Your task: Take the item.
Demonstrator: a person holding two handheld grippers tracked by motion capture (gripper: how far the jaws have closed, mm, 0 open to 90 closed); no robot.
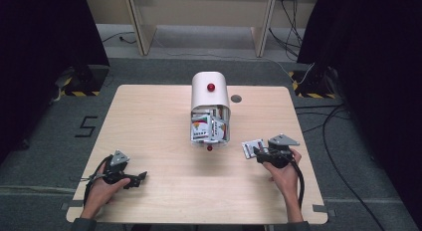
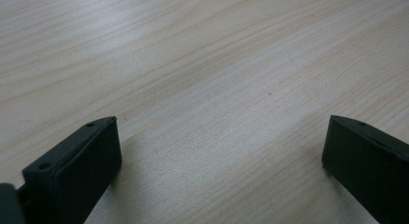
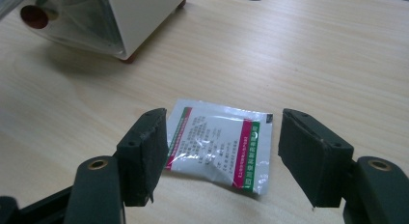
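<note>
Right gripper [image 3: 219,151] sitting near the right edge of the table [image 1: 149,121], jaws spread wide and straddling a small printed sachet [image 3: 217,144] without touching it; looking like either lining up for a pinch or just after letting go, not possible to tell which from these views. Sachet lying flat on the wood, one corner curling up slightly, foil catching glare so the print is not readable beyond red and green bands. In the high view, the sachet [image 1: 253,147] showing just left of the right gripper [image 1: 260,152], partly covered by the jaw tips. Left gripper [image 2: 219,151] resting low at the near-left corner of the table, jaws also wide apart with nothing but bare wood between them; probably parked out of the way, judging by the hand [image 1: 102,188] lying relaxed on the tabletop. In the high view, left gripper [image 1: 137,178] pointing right, well apart from everything else. Further out, a white round-topped dispenser box [image 1: 210,109] standing at table centre with a red knob [image 1: 211,86] on top and its near end open, more sachets [image 1: 208,129] packed inside; likely the source or destination for the loose one. Count and orientation of the sachets inside too small to make out. Small red dot [image 1: 209,148] just near of the box, identity unclear. Grey round hole [image 1: 236,98] in the table right of the box. Black curtains hiding both sides of the room.
</note>
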